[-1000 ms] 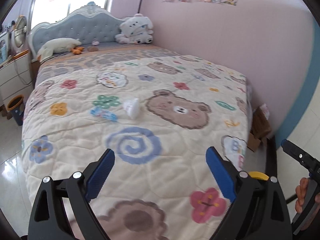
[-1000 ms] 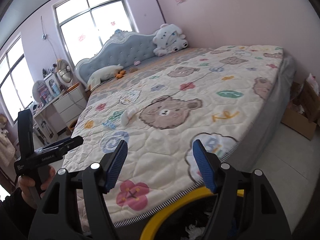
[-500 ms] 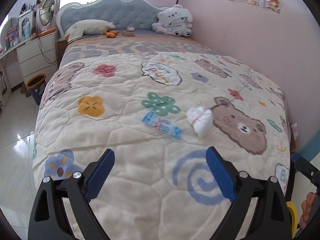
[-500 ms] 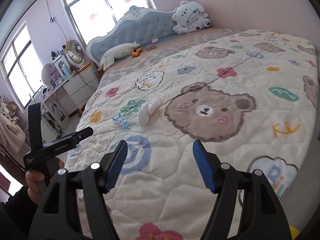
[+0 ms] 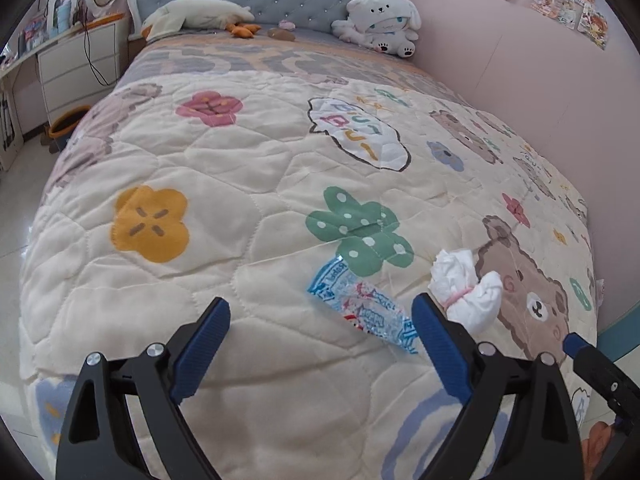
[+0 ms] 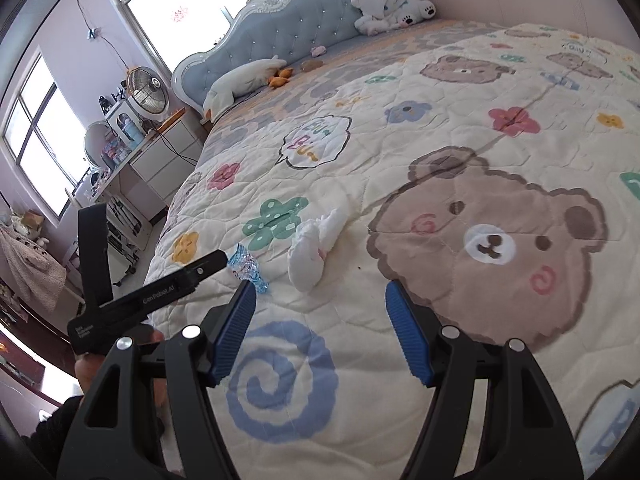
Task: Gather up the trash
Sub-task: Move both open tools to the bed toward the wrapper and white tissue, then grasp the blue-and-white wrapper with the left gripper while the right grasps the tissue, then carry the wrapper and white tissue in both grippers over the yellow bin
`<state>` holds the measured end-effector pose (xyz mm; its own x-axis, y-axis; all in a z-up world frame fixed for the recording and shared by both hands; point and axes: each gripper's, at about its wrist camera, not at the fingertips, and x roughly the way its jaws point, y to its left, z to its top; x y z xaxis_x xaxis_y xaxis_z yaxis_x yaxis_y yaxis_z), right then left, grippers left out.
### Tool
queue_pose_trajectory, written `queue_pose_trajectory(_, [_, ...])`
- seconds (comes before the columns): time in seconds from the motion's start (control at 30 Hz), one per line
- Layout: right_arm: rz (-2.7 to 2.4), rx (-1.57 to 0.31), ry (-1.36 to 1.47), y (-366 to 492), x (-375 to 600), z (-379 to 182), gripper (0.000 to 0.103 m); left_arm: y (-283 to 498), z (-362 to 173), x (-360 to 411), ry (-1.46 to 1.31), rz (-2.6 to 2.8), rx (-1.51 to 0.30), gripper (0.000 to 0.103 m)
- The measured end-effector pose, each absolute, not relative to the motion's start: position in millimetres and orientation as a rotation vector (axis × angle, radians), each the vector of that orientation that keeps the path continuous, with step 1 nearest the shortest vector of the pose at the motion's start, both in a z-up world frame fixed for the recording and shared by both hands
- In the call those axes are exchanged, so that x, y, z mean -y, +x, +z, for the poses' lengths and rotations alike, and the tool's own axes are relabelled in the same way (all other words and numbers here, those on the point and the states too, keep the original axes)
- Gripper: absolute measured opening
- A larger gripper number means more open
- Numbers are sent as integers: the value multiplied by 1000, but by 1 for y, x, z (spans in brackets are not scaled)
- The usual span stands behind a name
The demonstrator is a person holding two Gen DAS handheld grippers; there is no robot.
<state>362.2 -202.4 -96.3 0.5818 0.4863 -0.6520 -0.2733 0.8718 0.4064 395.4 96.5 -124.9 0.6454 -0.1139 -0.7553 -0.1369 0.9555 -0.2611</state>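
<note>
Two pieces of trash lie on the patterned quilt (image 5: pixel 248 208): a blue and clear plastic wrapper (image 5: pixel 362 306) and a crumpled white tissue wad (image 5: pixel 466 288). My left gripper (image 5: pixel 320 320) hovers open just in front of the wrapper, whose near end sits by the right blue pad. In the right wrist view the white tissue wad (image 6: pixel 314 250) lies a little ahead of my open right gripper (image 6: pixel 320 304), with the wrapper (image 6: pixel 246 266) to its left, partly behind the left hand's tool. Nothing is between either pair of pads.
A plush toy (image 5: pixel 380 24), a pillow (image 5: pixel 196 14) and small toys sit by the blue headboard. White drawers (image 5: pixel 76 68), a fan (image 6: pixel 146 94) and an orange-rimmed bin (image 5: pixel 66 124) stand left of the bed. A pink wall runs along the right side.
Both grippers have moved in over the bed and lower, so the wrapper and the tissue wad now look much closer. Both jaws stay as wide as before.
</note>
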Motion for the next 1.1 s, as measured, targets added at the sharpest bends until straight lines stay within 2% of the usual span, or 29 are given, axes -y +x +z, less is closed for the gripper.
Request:
queue_pose_trajectory(0.13, [467,-884,330,384,190,-109,65,402,-134,-96,-325,7,-877,87])
queue_pose_trajectory(0.3, [481,-925,417,409,183,-117,64,404,-138,-95,-327,-7,-868,71])
queue_pose_trajectory(0.43, [482,-978,456,431,177,-126,64,401,-143,-86,-275,-8,-854,67])
queue_pose_trajectory(0.53, [468,-1008,450,443,172,-130,58,403,-144,-81,-249,-21,-854,60])
queue_pose_trajectory(0.63, [462,-1035,425,452,163,-135,56,404,-147,-76,-218,-26,-860,56])
queue_pose_trajectory(0.73, [440,-1053,403,458,158,-143,50,404,-148,-71,-193,-28,-863,46])
queue_pose_trajectory(0.8, [427,-1068,404,460,157,-149,45,403,-148,-71,-196,-31,-861,28])
queue_pose_trajectory(0.83, [427,-1073,401,460,155,-151,40,403,-148,-72,-200,-41,-860,22])
queue_pose_trajectory(0.87, [425,-1072,393,461,153,-152,33,402,-148,-71,-204,-55,-861,11])
queue_pose_trajectory(0.9, [422,-1059,385,459,152,-153,30,402,-148,-71,-206,-62,-859,4])
queue_pose_trajectory(1.1, [434,-1010,357,456,149,-145,22,397,-142,-72,-230,-94,-820,2])
